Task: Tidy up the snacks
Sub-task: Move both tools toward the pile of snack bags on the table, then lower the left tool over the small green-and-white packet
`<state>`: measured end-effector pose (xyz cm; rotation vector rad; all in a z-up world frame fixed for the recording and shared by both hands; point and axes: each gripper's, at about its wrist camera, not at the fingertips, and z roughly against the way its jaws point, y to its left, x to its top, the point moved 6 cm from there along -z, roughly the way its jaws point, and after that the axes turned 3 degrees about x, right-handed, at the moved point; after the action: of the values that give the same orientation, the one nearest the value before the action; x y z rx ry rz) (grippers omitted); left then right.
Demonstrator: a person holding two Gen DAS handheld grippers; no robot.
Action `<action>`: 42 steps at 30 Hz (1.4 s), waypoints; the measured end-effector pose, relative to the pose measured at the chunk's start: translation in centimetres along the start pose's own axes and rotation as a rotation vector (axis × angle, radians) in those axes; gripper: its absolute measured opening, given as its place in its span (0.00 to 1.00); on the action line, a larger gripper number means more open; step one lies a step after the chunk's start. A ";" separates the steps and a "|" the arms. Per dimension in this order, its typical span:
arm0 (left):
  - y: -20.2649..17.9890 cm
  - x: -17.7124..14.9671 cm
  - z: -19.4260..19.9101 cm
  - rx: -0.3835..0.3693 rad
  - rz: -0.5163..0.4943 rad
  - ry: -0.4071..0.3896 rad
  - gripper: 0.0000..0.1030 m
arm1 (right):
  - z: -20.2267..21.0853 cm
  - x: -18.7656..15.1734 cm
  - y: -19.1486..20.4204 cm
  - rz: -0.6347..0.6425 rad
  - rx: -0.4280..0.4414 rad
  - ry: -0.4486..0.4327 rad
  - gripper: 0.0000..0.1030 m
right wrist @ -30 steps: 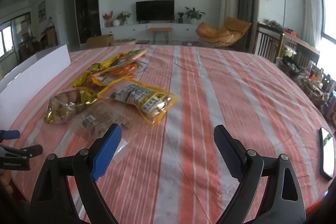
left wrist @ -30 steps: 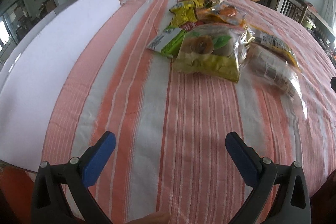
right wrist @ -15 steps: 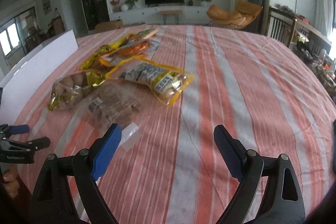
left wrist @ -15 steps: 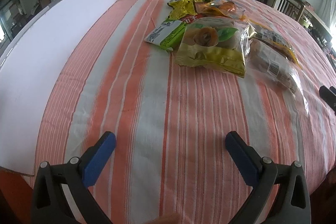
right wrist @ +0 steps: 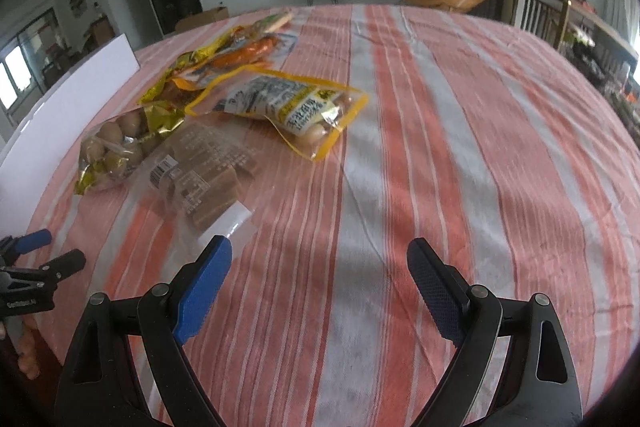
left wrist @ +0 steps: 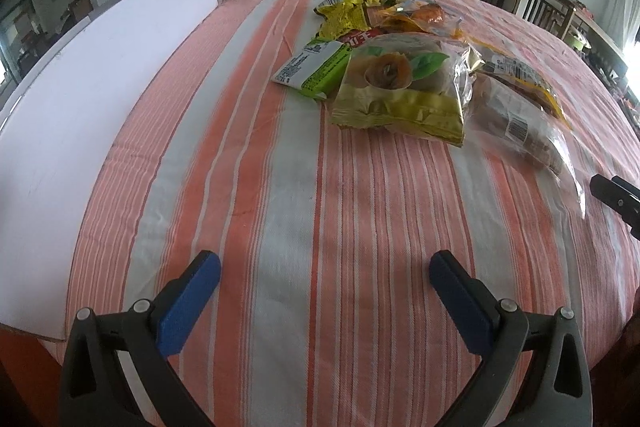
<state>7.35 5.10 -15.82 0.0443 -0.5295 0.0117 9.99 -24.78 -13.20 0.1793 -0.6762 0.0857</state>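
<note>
The left claw (left wrist: 324,277) is held wide open with nothing between its blue pads, low over the striped orange and white cloth on the bench (left wrist: 288,187). The right claw (right wrist: 320,267) is wide open too and empty, just beside the near end of the clear plastic bag of brown cake bars (right wrist: 200,167).

No snack seems to have been sorted yet. All the bags are seen in one loose heap on the bench, some lying partly on top of others. So the job looks to be at its very start, and every bag is still to be picked up and placed.

Ahead of the left claw, the shiny gold bag with round fruit pictures (left wrist: 400,87) is nearest. The green and white flat packet (left wrist: 312,69) is touching it. The yellow-edged clear pouch of sausages (right wrist: 288,103) lies farther back, and more yellow and orange packets (left wrist: 380,7) are piled behind.

A long white board (left wrist: 92,99) is stood along the left edge of the bench. Nothing is seen between the claws and the heap, but the overlapping bags may be hard to lift one at a time.
</note>
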 end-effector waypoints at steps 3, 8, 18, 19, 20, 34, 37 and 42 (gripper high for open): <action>0.0 0.2 -0.1 -0.008 -0.014 0.019 1.00 | -0.1 -0.2 -0.6 -0.018 -0.001 0.015 0.89; -0.1 0.6 -0.2 -0.035 -0.043 0.054 1.00 | -0.5 -0.3 -0.9 -0.027 -0.017 0.032 0.89; 4.1 9.2 1.5 -0.237 0.132 -0.007 1.00 | -1.1 -0.5 -0.2 0.037 -0.073 0.046 0.90; 4.0 10.5 1.2 -0.254 0.106 -0.010 1.00 | -1.1 -0.5 -0.2 0.038 -0.074 0.046 0.90; 3.8 11.6 0.6 -0.253 0.071 -0.001 1.00 | -1.2 -0.5 -0.2 0.039 -0.074 0.046 0.90; 1.5 13.1 -4.0 -0.024 0.044 0.036 0.89 | -1.2 -0.4 -0.2 0.039 -0.077 0.048 0.90; 2.7 13.0 -4.4 -0.088 0.083 0.104 0.89 | -1.3 -0.4 -0.2 0.036 -0.081 0.048 0.90; 3.1 13.7 -6.3 -0.121 0.171 0.174 0.89 | -1.3 -0.4 -0.3 0.038 -0.089 0.052 0.90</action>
<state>22.26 8.44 -14.25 -0.1193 -0.3577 0.1493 10.54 -24.83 -14.48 0.0789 -0.6303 0.0961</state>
